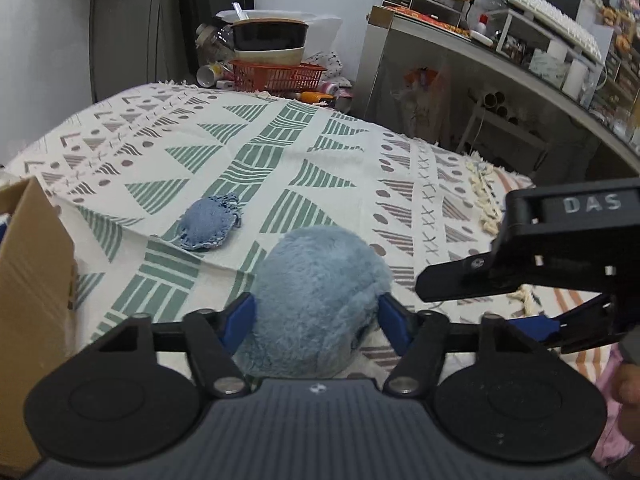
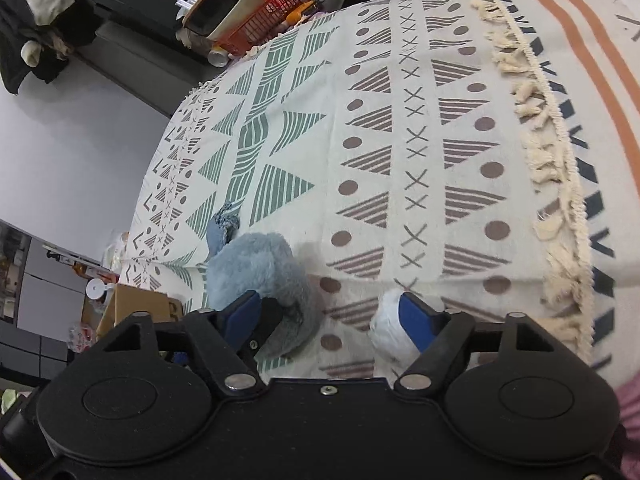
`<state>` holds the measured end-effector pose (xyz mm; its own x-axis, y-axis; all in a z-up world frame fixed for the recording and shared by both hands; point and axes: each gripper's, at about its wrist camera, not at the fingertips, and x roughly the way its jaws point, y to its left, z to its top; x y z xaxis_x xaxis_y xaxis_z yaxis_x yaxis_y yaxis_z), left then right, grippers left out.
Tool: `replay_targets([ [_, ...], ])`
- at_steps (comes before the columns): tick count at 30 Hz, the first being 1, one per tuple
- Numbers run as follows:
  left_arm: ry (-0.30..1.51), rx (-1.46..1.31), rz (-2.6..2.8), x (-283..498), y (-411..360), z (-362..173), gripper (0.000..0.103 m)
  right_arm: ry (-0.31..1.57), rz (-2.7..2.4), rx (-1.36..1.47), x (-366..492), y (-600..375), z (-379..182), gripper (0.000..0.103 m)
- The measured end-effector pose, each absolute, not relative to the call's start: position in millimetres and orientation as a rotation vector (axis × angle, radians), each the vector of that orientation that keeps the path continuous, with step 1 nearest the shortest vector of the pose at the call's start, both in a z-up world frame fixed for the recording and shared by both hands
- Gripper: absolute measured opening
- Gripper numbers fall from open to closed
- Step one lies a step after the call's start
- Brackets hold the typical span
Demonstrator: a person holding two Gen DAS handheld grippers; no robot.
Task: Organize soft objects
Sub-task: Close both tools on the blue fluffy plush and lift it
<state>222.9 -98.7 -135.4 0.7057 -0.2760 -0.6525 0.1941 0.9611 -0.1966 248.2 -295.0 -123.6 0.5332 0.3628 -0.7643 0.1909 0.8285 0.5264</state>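
The left gripper (image 1: 316, 322) has its fingers pressed into both sides of a blue plush toy (image 1: 320, 280) on the bed (image 1: 280, 152), likely to carry it to the cardboard box (image 1: 32, 280) at nine o'clock. The right gripper (image 2: 330, 314), lettered "DAS", hovers with fingers apart beside it. A denim pouch (image 1: 210, 224) waits at eleven o'clock.

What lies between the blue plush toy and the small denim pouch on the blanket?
Nothing. In the left wrist view only bare patterned blanket separates the blue plush toy, which sits between the left gripper's fingers, from the denim pouch.
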Motion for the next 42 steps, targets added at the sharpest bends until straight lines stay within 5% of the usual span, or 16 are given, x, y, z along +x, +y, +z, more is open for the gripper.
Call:
replay_targets([
  [10, 0.732, -0.219, -0.287, 232.9, -80.6, -131.1, 0.032, 0.974, 0.128, 0.573, 260.3, -283.8, -122.9, 0.074],
  [33, 0.701, -0.493, -0.301, 189.5, -30.2, -79.5, 0.030, 0.821, 0.269, 0.522, 226.4, -260.0, -76.5, 0.074],
  [36, 0.690, -0.535, -0.309, 183.5, -21.5, -73.3, 0.030, 0.795, 0.310, 0.513, 218.5, -253.2, -66.1, 0.063],
  [40, 0.672, -0.561, -0.318, 175.9, -15.8, -66.4, 0.030, 0.789, 0.390, 0.507, 211.7, -242.5, -55.7, 0.031],
  [42, 0.661, -0.559, -0.321, 171.7, -14.0, -63.9, 0.030, 0.772, 0.391, 0.465, 206.6, -235.9, -50.5, 0.029],
])
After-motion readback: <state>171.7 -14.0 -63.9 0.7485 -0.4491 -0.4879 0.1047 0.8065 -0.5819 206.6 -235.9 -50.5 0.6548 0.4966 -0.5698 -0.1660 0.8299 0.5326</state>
